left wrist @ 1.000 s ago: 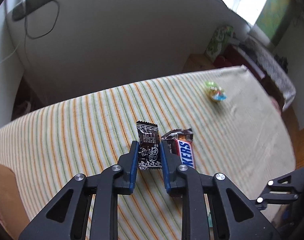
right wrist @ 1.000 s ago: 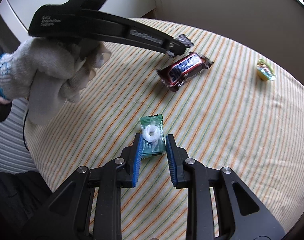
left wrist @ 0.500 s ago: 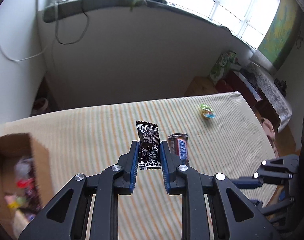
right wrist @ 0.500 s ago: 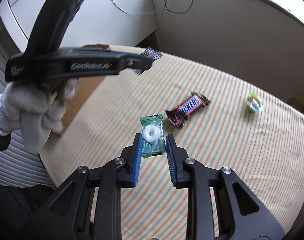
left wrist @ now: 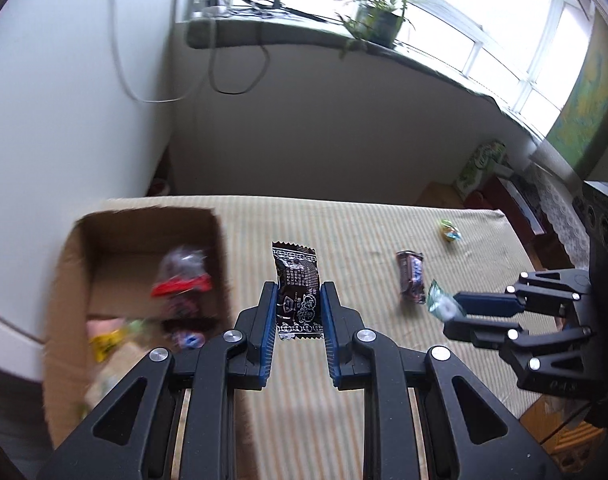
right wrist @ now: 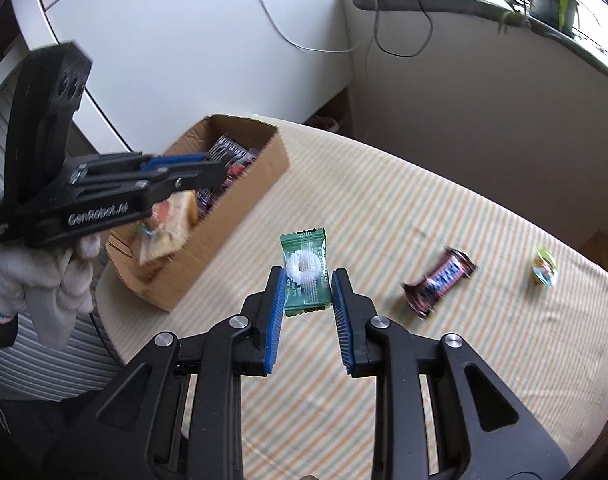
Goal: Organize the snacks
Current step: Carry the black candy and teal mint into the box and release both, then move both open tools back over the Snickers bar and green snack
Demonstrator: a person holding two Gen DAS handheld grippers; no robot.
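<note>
My left gripper (left wrist: 296, 300) is shut on a black candy wrapper (left wrist: 296, 280) and holds it above the striped table, just right of the open cardboard box (left wrist: 144, 232). My right gripper (right wrist: 305, 286) is shut on a green mint packet (right wrist: 305, 270) and holds it above the table's middle; it also shows in the left wrist view (left wrist: 443, 306). The left gripper (right wrist: 208, 164) shows in the right wrist view over the box (right wrist: 240, 216). A Snickers bar (right wrist: 439, 280) and a small green-and-blue candy (right wrist: 543, 268) lie on the table.
The box holds several snacks. The striped tablecloth (right wrist: 383, 208) covers the table, whose far edge meets a wall under a windowsill with a plant (left wrist: 375, 20). A gloved hand (right wrist: 52, 280) holds the left gripper.
Both grippers have lifted and swung left toward the cardboard box, each still holding its snack. The box has come into view; the Snickers bar and small candy now lie farther off.
</note>
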